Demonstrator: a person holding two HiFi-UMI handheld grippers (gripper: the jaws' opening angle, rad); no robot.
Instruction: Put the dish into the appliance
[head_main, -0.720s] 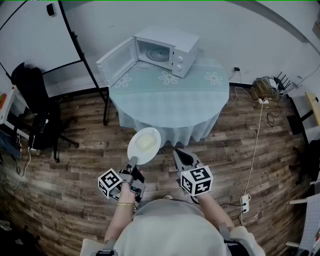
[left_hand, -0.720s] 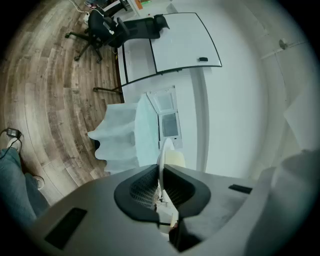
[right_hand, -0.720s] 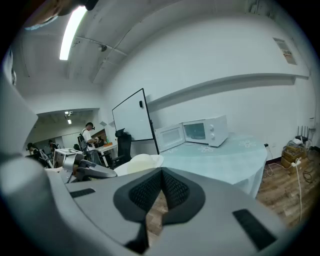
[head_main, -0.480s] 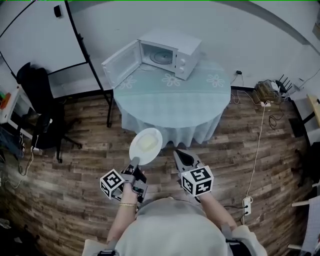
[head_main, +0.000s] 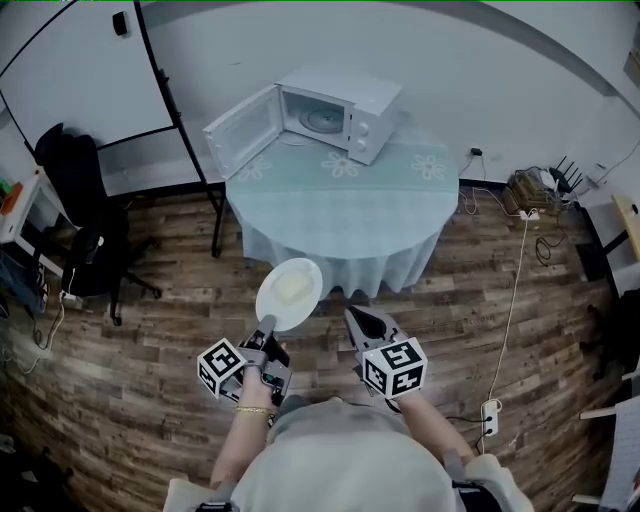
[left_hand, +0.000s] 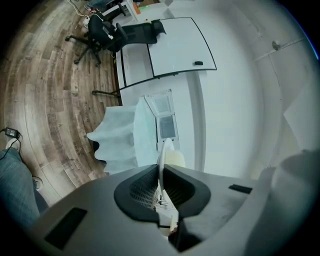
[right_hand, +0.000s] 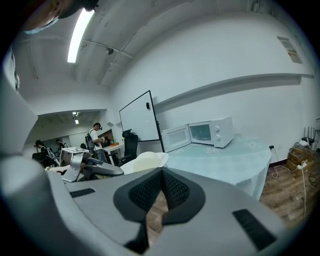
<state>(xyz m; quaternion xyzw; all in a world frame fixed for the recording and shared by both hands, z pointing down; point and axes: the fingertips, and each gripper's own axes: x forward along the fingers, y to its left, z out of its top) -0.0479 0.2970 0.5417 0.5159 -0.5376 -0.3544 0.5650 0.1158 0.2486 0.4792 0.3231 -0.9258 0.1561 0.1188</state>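
A white plate (head_main: 289, 293) with a pale food portion on it is held out over the wood floor, short of the round table (head_main: 340, 210). My left gripper (head_main: 267, 323) is shut on its near rim. The left gripper view shows the plate (left_hand: 164, 146) edge-on between the pads. On the table stands the white microwave (head_main: 335, 112) with its door (head_main: 240, 128) swung open to the left. My right gripper (head_main: 353, 314) is beside the plate, shut and empty. In the right gripper view its jaws (right_hand: 162, 169) meet, with the plate (right_hand: 145, 161) to the left and the microwave (right_hand: 207, 132) ahead.
A black office chair (head_main: 75, 215) and a whiteboard on a black stand (head_main: 170, 110) are at the left. Cables and a power strip (head_main: 489, 405) lie on the floor at the right. People stand at desks far back (right_hand: 95, 135).
The view has shifted slightly, so the table and microwave sit a little further right in the frame. The plate and both grippers keep the same pose.
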